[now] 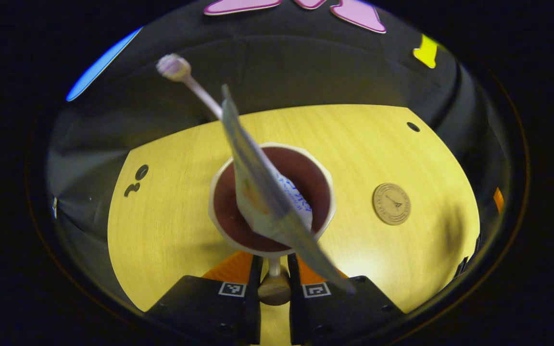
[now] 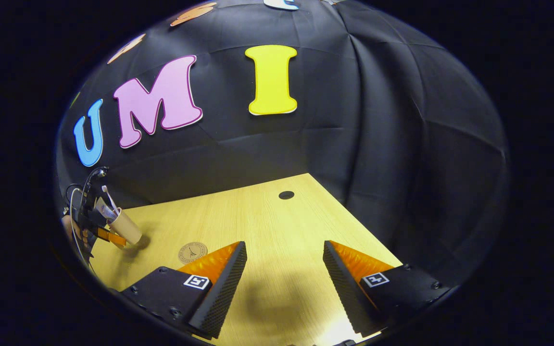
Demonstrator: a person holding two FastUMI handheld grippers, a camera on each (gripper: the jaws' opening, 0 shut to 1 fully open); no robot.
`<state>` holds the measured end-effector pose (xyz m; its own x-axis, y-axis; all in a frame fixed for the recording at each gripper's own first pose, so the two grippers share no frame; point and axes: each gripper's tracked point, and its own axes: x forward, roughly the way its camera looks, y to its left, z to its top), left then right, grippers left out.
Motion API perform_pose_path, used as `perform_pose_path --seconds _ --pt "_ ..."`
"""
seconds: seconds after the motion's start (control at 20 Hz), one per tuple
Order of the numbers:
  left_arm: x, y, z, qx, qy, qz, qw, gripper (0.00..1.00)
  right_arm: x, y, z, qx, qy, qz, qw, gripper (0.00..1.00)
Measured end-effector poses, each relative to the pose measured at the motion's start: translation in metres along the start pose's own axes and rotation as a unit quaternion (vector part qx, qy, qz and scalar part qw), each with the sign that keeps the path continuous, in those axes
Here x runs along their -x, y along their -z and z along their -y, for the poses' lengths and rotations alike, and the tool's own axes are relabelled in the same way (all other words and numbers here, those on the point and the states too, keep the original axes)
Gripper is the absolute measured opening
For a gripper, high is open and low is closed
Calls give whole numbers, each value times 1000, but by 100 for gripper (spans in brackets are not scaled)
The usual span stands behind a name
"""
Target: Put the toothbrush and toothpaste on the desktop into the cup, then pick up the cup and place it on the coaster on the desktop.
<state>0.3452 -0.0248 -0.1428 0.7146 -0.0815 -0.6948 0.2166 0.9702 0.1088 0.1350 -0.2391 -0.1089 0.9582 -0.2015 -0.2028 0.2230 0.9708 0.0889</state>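
Observation:
A white cup (image 1: 219, 192) with a dark inside holds the toothpaste tube (image 1: 262, 192) and the white toothbrush (image 1: 176, 68), both leaning out over its rim. My left gripper (image 1: 274, 262) is shut on the cup's handle (image 1: 274, 287), which sits between its two fingers. The round brown coaster (image 1: 391, 203) lies on the wooden desk (image 1: 171, 230), to the right of the cup. In the right gripper view the cup (image 2: 125, 226) hangs tilted just above the desk at the far left, held by the left gripper (image 2: 108, 235). My right gripper (image 2: 284, 269) stands open over bare desk, and the coaster (image 2: 193, 252) is just beyond its left finger.
The desk has small dark holes (image 1: 413, 127) near its far edge (image 2: 286, 194) and another on the left (image 1: 141, 171). Black cloth walls close in the desk at the back and sides. A hand (image 2: 72, 228) holds the left gripper.

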Motion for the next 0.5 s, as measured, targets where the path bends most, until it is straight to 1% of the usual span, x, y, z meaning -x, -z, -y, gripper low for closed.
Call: perform_pose_path --seconds 0.05,0.15,0.5 --pt "2 -6 13 -9 6 3 1000 32 1 1 1 -6 0 -2 1000 98" --pt "2 -15 37 -31 20 9 999 32 8 6 3 -16 0 -4 1000 98" --pt "-11 -26 116 -90 59 -7 994 33 29 19 25 -33 12 -9 999 98"
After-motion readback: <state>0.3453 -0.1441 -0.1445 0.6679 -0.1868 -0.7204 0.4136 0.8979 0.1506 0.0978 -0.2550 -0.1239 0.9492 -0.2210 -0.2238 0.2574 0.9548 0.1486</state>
